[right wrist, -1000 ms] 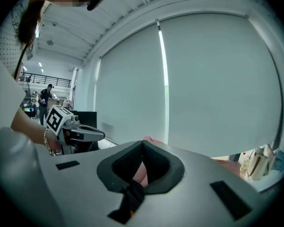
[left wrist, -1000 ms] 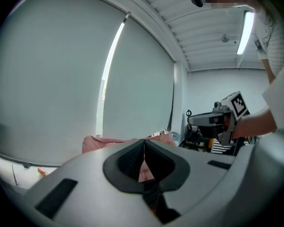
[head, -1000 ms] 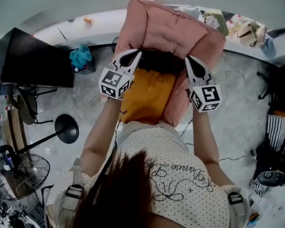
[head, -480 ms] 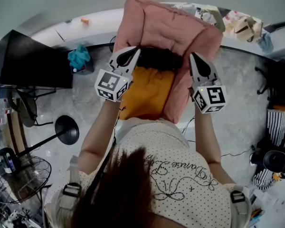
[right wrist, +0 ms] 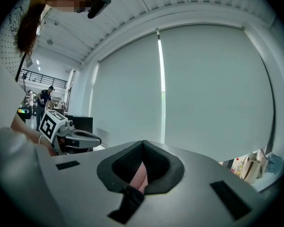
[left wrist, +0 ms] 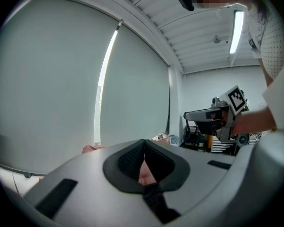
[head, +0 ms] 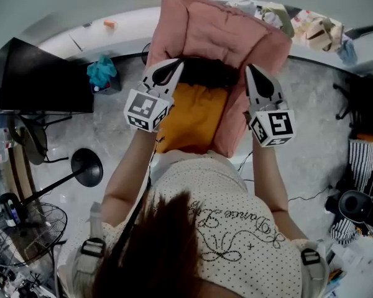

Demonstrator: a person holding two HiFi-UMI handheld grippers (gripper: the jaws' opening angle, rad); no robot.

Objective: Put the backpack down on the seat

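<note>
Beside the backpack (head: 221, 39), floor (head: 311, 117) lies open on both sides; at its near edge the left gripper (head: 173, 70) and right gripper (head: 253, 76) are each clamped tight on its pink fabric.

Cursive print on clothing only
Looping script across the person's dotted shirt (head: 236, 228) seems to start "Danse"; the rest cannot be read.
</note>
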